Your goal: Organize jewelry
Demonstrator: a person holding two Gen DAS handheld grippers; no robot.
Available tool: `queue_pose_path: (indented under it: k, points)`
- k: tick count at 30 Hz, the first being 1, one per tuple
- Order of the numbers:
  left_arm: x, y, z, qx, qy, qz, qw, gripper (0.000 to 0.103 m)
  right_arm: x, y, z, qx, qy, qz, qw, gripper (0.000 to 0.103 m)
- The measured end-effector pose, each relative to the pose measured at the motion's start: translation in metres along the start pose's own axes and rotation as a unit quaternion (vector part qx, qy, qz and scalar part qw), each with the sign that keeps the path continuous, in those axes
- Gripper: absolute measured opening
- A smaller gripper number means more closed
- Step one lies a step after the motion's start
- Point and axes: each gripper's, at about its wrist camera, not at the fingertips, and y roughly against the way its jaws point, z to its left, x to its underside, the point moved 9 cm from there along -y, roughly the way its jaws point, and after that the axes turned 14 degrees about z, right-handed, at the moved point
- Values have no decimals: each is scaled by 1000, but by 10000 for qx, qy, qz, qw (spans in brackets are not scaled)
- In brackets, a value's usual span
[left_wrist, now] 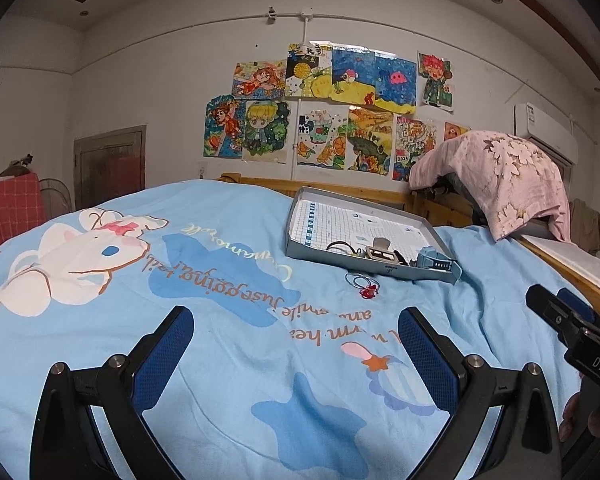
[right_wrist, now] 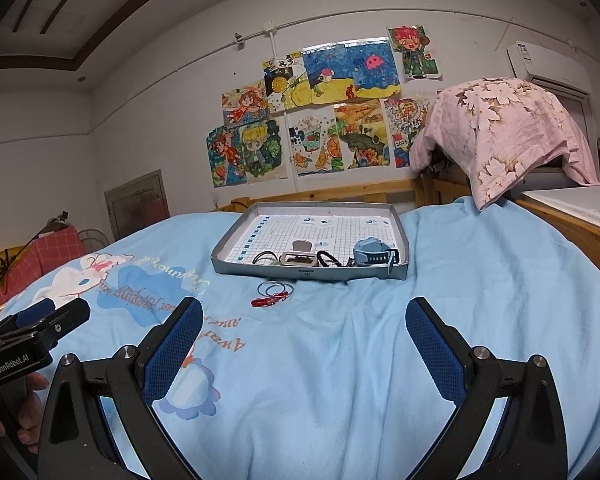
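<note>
The loose jewelry still outside the tray (right_wrist: 400, 240) is a small cluster on the blue bedspread (right_wrist: 480, 300): 2 thin blue rings (right_wrist: 274, 289) lying flat and overlapping, with a red string piece (right_wrist: 269, 301) touching their near edge. The cluster sits just in front of the tray's near wall, toward its left half, apart from the wall by a narrow strip of cloth.

From the right tool (right_wrist: 304, 344) the cluster lies ahead and slightly to the left, roughly in line with its left finger. From the left tool (left_wrist: 296, 344) the rings (left_wrist: 360, 280) and red string (left_wrist: 370, 292) lie ahead and to the right, nearer its right finger. Judging by both views, the right tool has the straighter line to it, though neither is clearly closer. The red string's long axis runs left to right across the right tool's view, so a straight approach would meet it broadside.

Both tools are wide open, holding nothing and touching nothing, raised a little above the bedspread. Each shows at the edge of the other's view, the 2 side by side.

Inside the tray, along its near wall, already lie a blue-grey watch (right_wrist: 374, 256), a pale buckle-like piece (right_wrist: 298, 257) and dark cords (right_wrist: 328, 259).
</note>
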Motion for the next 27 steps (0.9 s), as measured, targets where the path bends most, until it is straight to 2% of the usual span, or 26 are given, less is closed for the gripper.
queue_pose_path:
  k: [5, 9, 14, 17, 21, 27]
  points:
    - [-10, -9, -9, -18, -139, 116, 9998, 103, -7, 2, 0, 8, 50, -57, 10000, 100]
    - [-20, -23, -15, 110, -291, 291, 9991, 103, -24, -2, 0, 100, 353, -57, 9993, 100]
    - [-36, -48, -23, 257, -426, 428, 9978, 103, -49, -10, -13, -83, 334, 3, 9994, 100]
    - [-49, -63, -28, 352, -403, 421, 9977, 103, -65, -21, -24, -18, 370, -26, 9993, 100]
    - [-66, -89, -35, 377, -408, 435, 9975, 103, -89, -39, -34, -12, 385, -311, 9988, 100]
    - [-80, -128, -53, 510, -613, 535, 9954, 103, -106, -88, -41, -323, 266, -308, 9987, 100]
